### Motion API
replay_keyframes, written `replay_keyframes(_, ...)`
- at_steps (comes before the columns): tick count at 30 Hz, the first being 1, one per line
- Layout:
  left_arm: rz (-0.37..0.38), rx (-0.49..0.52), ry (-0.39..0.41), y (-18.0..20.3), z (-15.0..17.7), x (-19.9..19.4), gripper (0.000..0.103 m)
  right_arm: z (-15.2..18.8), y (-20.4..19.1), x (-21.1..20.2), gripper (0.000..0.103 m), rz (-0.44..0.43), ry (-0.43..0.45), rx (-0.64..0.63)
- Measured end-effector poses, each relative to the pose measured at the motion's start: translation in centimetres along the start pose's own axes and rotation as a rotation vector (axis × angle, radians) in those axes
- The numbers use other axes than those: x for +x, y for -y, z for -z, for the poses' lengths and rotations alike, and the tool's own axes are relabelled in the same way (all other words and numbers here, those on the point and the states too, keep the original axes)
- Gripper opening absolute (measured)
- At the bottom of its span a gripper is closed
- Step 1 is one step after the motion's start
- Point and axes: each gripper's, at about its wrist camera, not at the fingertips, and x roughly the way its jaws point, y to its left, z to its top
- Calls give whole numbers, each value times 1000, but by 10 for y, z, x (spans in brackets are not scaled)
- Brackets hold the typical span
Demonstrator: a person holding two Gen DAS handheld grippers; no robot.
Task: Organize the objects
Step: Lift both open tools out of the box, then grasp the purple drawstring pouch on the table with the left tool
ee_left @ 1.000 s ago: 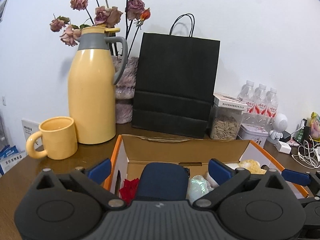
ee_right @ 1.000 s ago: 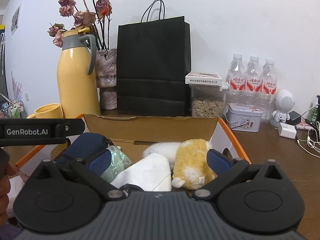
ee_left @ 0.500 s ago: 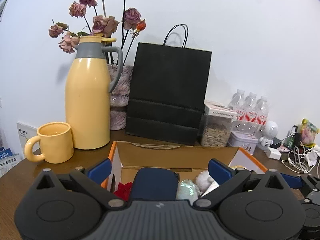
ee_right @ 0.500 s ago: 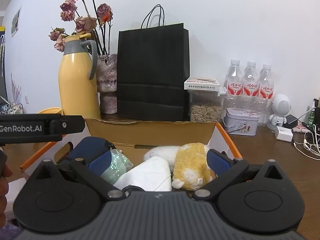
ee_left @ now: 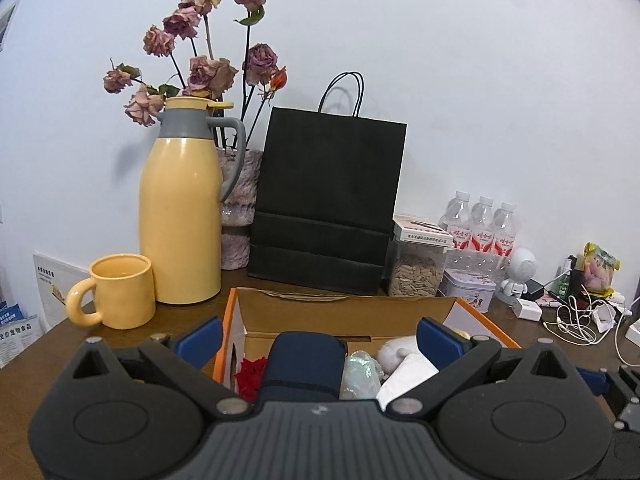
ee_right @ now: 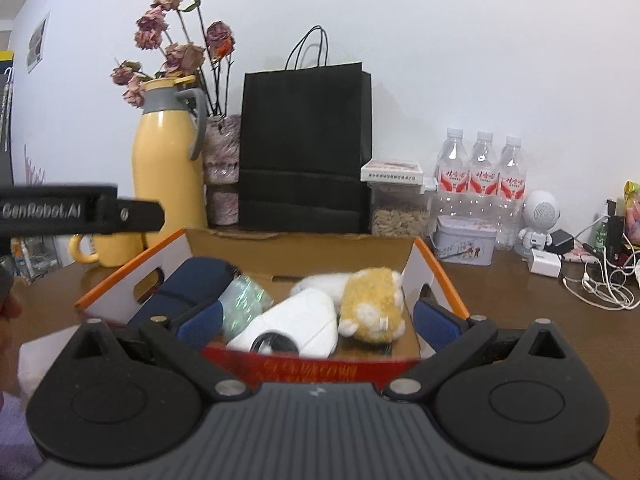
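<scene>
While both grippers hover at the near side of the box (ee_right: 436, 276), the right gripper (ee_right: 318, 322) gapes wide with nothing between its blue pads, and the left gripper (ee_left: 320, 340) is likewise spread and empty; inside the box lie a navy pouch (ee_right: 188, 288), a shiny packet (ee_right: 244, 300), a white device (ee_right: 300, 320) and a yellow plush (ee_right: 374, 304), the plush touching the device; a red flower (ee_left: 250, 374) sits left of the pouch; beyond the box stand a mug (ee_left: 120, 290), a yellow flask (ee_left: 182, 216), a black bag (ee_left: 328, 204) and bottles (ee_right: 482, 176).
</scene>
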Motion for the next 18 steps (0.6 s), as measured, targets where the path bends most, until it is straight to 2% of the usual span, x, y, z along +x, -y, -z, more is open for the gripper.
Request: replay_keyframes(18, -44, 32, -89, -30, 34, -52, 103, 46, -16, -51, 103, 6, -76, 25)
